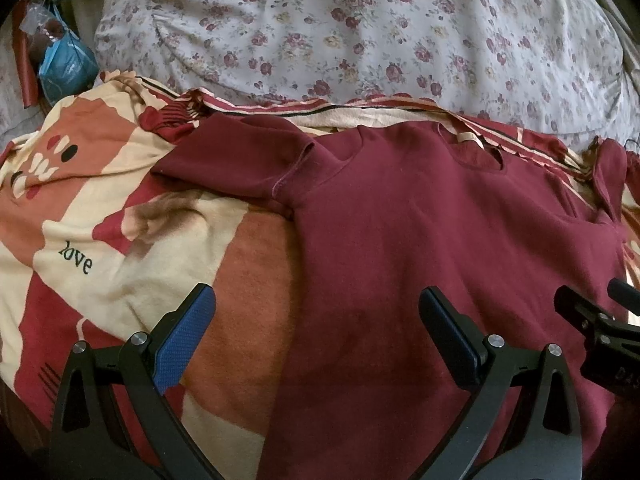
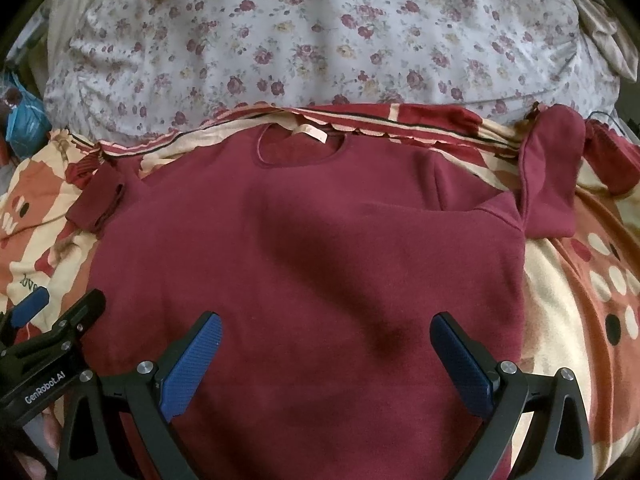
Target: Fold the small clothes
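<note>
A maroon top lies spread flat on a patterned blanket, neckline at 12 o'clock beside a floral quilt. The right gripper hovers over its hem, fingers wide apart, holding nothing. The left gripper, equally spread, straddles the top's edge; only its view shows "love" lettering at 9 o'clock.

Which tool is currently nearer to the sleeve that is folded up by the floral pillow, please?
Right. The right tool hovers open over the shirt's lower middle, the upturned sleeve ahead to its right. The left tool sits at the shirt's opposite edge, farther away.
</note>
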`<state>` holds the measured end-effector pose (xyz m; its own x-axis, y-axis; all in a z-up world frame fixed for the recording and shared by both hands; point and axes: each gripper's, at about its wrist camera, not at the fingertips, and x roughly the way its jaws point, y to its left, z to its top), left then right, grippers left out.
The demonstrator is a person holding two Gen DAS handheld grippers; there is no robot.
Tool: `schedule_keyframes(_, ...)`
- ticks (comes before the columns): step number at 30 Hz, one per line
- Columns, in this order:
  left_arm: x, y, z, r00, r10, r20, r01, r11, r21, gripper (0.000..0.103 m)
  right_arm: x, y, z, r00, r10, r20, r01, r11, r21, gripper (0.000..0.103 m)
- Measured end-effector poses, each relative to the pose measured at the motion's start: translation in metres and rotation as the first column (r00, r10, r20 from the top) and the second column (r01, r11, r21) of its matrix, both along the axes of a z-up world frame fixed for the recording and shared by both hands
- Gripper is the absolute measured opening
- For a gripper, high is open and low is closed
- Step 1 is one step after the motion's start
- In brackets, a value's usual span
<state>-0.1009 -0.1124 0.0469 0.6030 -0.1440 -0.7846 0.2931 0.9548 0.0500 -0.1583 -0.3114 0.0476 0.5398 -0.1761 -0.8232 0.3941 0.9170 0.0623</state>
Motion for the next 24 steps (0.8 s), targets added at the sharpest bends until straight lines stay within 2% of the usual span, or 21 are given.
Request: schedule_keyframes(24, 0.0027, 0.001, -0.0023, 1.0, 0.016, -0.016, -0.016, 1.0, -0.007, 0.102, 0.0087, 0.0055, -0.0048, 1.0, 0.019, -0.011, -0.019, 1.0, 0.011, 0.103)
